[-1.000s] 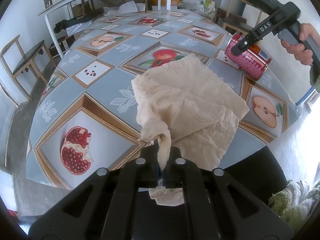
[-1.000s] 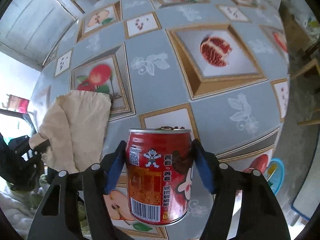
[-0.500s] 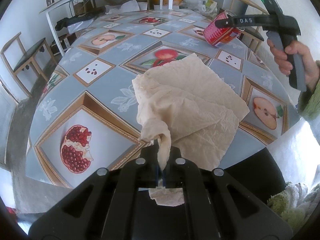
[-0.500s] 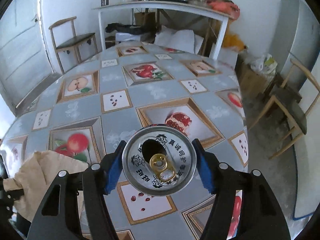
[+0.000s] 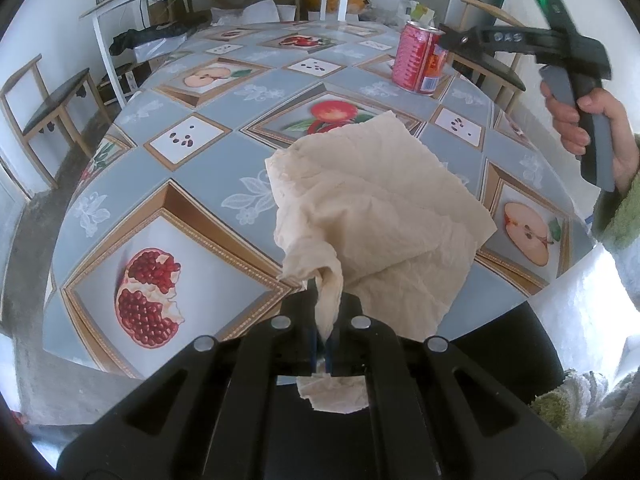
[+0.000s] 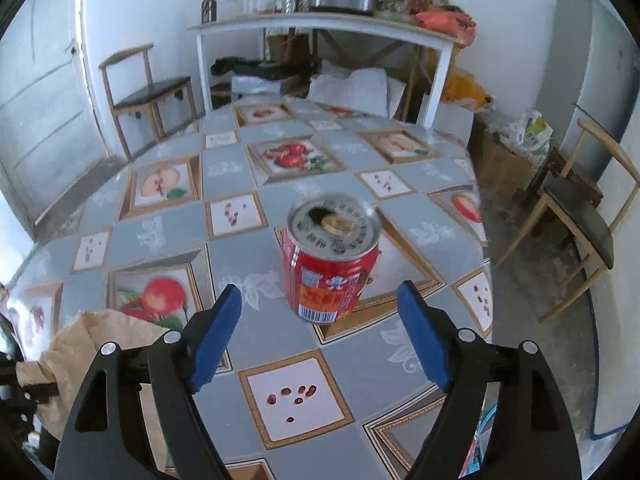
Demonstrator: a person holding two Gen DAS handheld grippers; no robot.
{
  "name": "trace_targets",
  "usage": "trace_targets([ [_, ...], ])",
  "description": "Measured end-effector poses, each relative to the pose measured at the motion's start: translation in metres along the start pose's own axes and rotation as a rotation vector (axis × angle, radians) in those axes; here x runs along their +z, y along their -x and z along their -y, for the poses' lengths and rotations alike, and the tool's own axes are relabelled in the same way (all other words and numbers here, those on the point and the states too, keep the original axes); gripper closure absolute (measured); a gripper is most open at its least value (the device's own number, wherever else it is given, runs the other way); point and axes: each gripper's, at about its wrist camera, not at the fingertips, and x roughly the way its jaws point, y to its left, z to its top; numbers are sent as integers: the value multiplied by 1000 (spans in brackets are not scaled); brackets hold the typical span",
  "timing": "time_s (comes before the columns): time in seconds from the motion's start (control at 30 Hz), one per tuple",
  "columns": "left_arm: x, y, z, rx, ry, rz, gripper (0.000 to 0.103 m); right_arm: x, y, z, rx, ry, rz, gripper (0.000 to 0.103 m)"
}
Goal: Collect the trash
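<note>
Left tongs are clamped on a twisted corner of the beige paper napkin; the sheet drapes ahead of them onto the bench. Right tongs are opening, blue pads clear of the red can, which stands upright just ahead of the tips, nothing between them. We judge the can freshly set down: we should back the right tongs straight off so no pad clips it, and keep the napkin pinched.
</note>
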Motion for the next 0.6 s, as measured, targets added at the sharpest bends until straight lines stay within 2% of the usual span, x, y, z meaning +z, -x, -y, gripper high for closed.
trace_targets([
  [0.1, 0, 0, -2, -1, 13, 3, 102, -8, 29, 4, 30, -65, 55, 25],
  [0.17, -1, 0, -5, -9, 25, 7, 102, -20, 39, 2, 114, -113, 43, 25],
  [0.23, -1, 0, -5, -13, 29, 9, 102, -34, 35, -8, 232, -131, -39, 25],
  [0.3, 0, 0, -6, -14, 37, 10, 102, -49, 23, -24, 307, -126, -139, 27],
  [0.33, 0, 0, -6, -15, 42, 10, 102, -59, 14, -34, 332, -122, -200, 35],
  [0.43, 0, 1, -8, -26, 67, 12, 102, -72, -6, -49, 353, -124, -287, 42],
  [0.57, 0, 0, -12, -45, 109, 16, 102, -76, -21, -65, 381, -111, -345, 51],
  [0.6, -1, 0, -13, -49, 116, 18, 102, -77, -20, -71, 358, -87, -329, 54],
])
